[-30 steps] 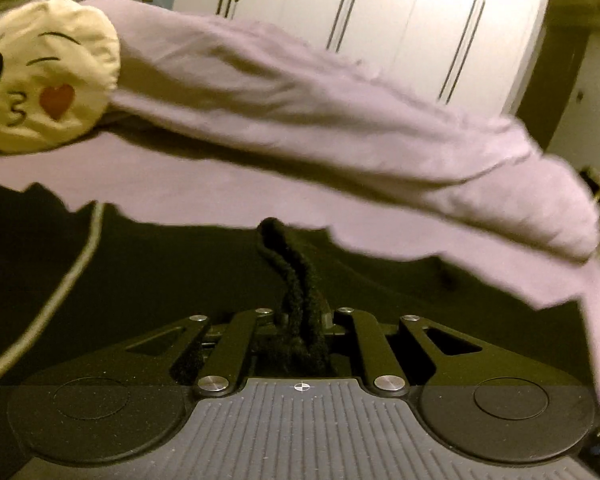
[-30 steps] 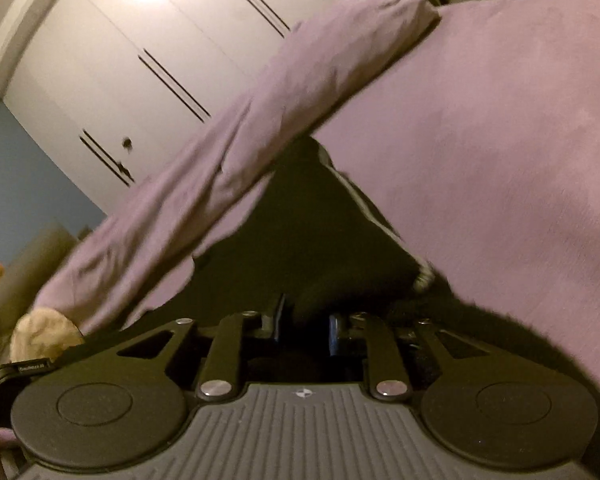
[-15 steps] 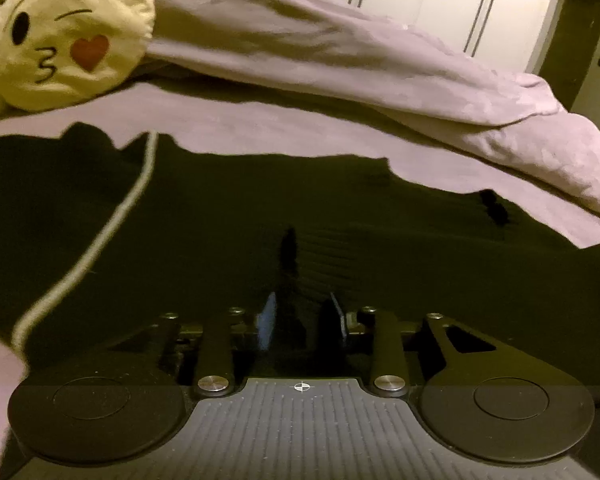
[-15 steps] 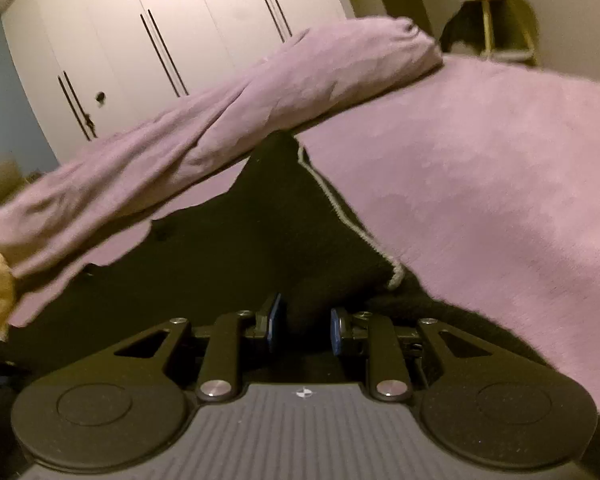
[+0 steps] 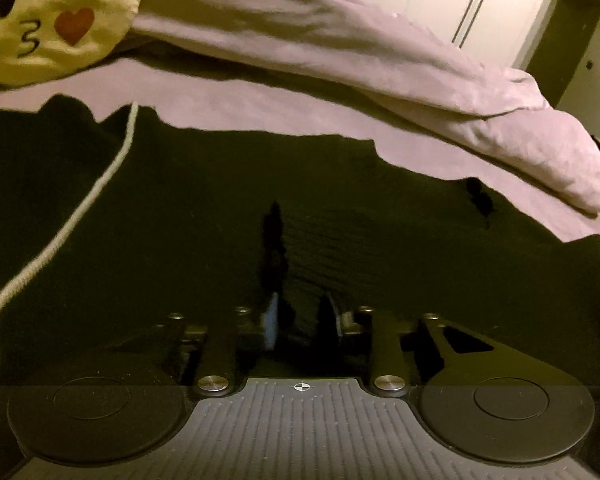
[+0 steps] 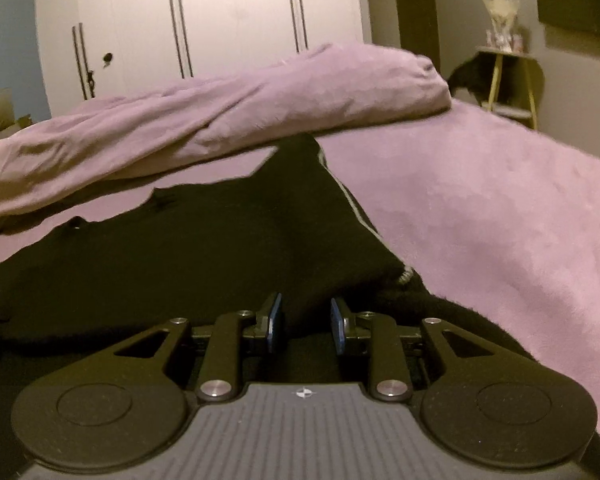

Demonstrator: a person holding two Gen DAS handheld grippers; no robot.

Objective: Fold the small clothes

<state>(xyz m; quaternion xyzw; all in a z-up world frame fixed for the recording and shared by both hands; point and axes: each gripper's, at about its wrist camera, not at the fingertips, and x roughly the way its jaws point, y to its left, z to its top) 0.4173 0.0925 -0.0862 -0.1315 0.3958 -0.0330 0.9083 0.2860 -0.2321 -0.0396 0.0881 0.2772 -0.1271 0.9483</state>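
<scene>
Black garment point(image 5: 188, 216) on purple bedspread point(image 6: 480, 208); emoji cushion point(image 5: 56, 20) (no readable writing)

The flat black knit garment with pale piping point(image 5: 204, 216) lies on the mauve fleece bedspread point(image 6: 500, 216), directly ahead of both claws. Beyond it lies the rolled mauve duvet point(image 5: 340, 40); the round yellow emoji cushion point(image 5: 56, 20) sits far left of the left claw point(image 5: 300, 320).

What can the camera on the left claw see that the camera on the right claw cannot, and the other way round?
Only the left view shows the yellow kissing-face cushion clearly. Only the right view shows the small side table with ornaments by the wall. Both show the black garment with its pale trim, spread on the purple bed cover, the rolled purple duvet behind it and the white wardrobe. Each view also shows its own claw, left and right, with black fabric between its jaws.
</scene>
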